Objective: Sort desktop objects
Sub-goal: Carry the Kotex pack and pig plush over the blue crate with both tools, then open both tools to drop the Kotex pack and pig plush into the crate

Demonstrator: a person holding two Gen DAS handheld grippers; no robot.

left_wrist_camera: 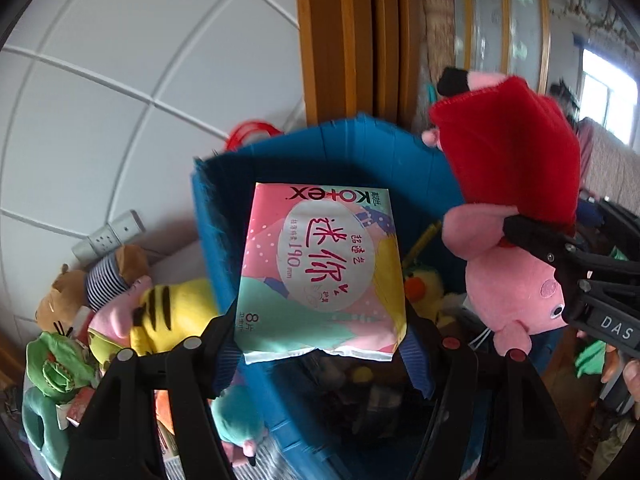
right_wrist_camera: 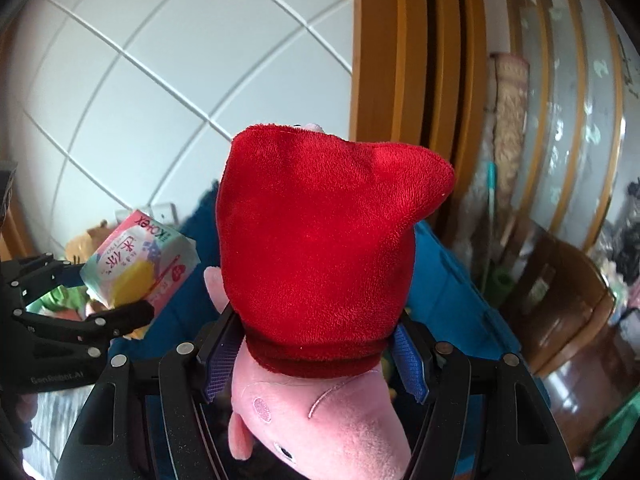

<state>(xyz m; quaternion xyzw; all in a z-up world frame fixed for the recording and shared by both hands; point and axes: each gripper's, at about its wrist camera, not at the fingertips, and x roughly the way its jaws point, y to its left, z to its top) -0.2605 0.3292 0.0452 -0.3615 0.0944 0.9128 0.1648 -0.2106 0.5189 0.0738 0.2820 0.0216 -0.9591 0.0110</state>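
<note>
My left gripper [left_wrist_camera: 320,344] is shut on a pink and teal Kotex pad packet [left_wrist_camera: 320,268] and holds it in the air over a blue storage bin [left_wrist_camera: 332,148]. The packet also shows in the right wrist view [right_wrist_camera: 140,260], with the left gripper [right_wrist_camera: 100,300] around it. My right gripper [right_wrist_camera: 316,360] is shut on a pink pig plush in a red dress [right_wrist_camera: 320,240], held upside down above the bin's right side. In the left wrist view the pig plush [left_wrist_camera: 508,208] hangs at the right, clamped in the right gripper [left_wrist_camera: 548,248].
A pile of plush toys lies left of the bin: a yellow striped tiger [left_wrist_camera: 172,316], a green one [left_wrist_camera: 52,372], a brown one [left_wrist_camera: 68,292]. A yellow duck plush [left_wrist_camera: 424,288] lies inside the bin. A white tiled wall and a wooden door frame [left_wrist_camera: 340,40] stand behind.
</note>
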